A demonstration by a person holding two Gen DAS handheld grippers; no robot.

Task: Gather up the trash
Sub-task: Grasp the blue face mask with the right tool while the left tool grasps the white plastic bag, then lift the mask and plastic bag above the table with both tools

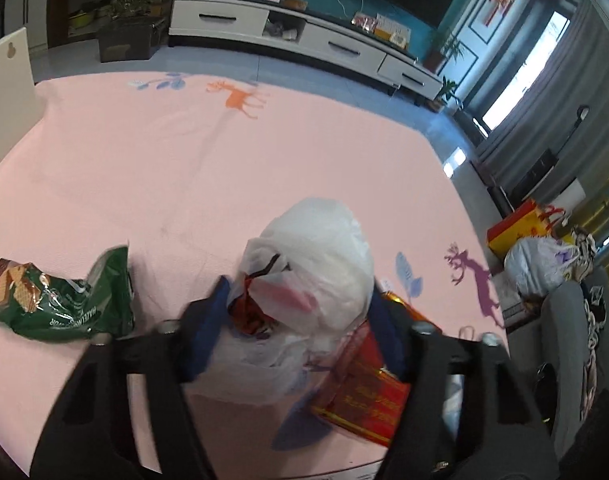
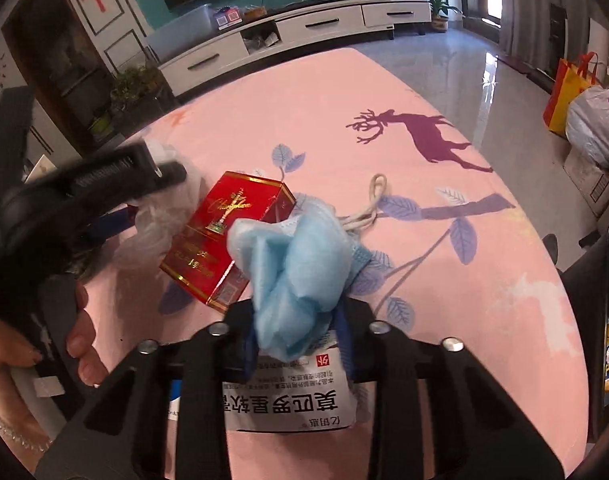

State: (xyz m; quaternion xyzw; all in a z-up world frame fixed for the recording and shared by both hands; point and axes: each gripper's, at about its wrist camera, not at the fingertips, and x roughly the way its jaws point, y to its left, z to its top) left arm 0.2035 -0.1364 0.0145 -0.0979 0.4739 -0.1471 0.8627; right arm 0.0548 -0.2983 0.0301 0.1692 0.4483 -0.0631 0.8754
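- Left gripper [image 1: 294, 334] clenched on crumpled white plastic bag [image 1: 316, 264], gathering it off pink tablecloth [image 1: 184, 168].
- Right gripper [image 2: 300, 336] pinching blue face mask [image 2: 292, 264], lifting it clear.
- Red box [image 2: 220, 236] between both, green snack wrapper [image 1: 64, 300] apart, awaiting pickup.

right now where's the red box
On the pink tablecloth, the red box lies between the white plastic bag and the crumpled blue mask, touching both.

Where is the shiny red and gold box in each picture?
Left wrist view: red and gold cardboard box at lower right, partly behind the white plastic bag.
Right wrist view: same box left of centre, beside the crumpled blue face mask.
Shared landmark: purple deer print.
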